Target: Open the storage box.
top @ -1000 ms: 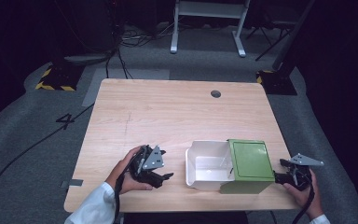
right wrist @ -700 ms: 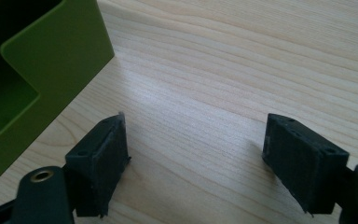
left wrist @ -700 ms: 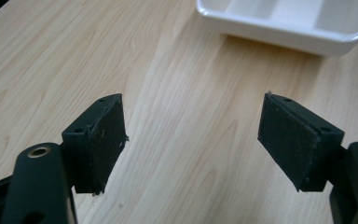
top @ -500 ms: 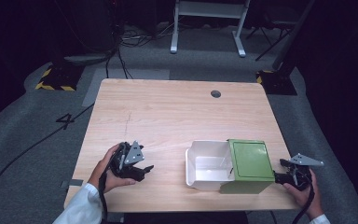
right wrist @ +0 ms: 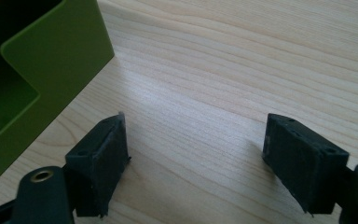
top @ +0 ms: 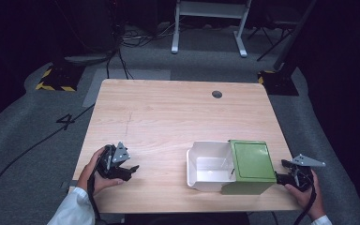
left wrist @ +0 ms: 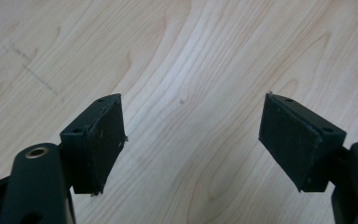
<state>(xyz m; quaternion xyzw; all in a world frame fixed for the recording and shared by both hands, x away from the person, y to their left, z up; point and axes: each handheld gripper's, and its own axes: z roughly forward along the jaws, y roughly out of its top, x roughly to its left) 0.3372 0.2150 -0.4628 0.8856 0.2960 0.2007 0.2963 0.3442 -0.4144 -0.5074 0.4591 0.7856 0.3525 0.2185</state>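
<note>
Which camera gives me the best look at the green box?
The high view: the green box shows whole, lying against the white bin near the table's front edge. The right gripper view catches just one green corner with a recessed handle at its left edge. The left gripper view shows bare wood between its jaws.

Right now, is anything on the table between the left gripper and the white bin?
Nothing visible. Bare wood lies between the left gripper and the white bin; its open jaws hold nothing.
</note>
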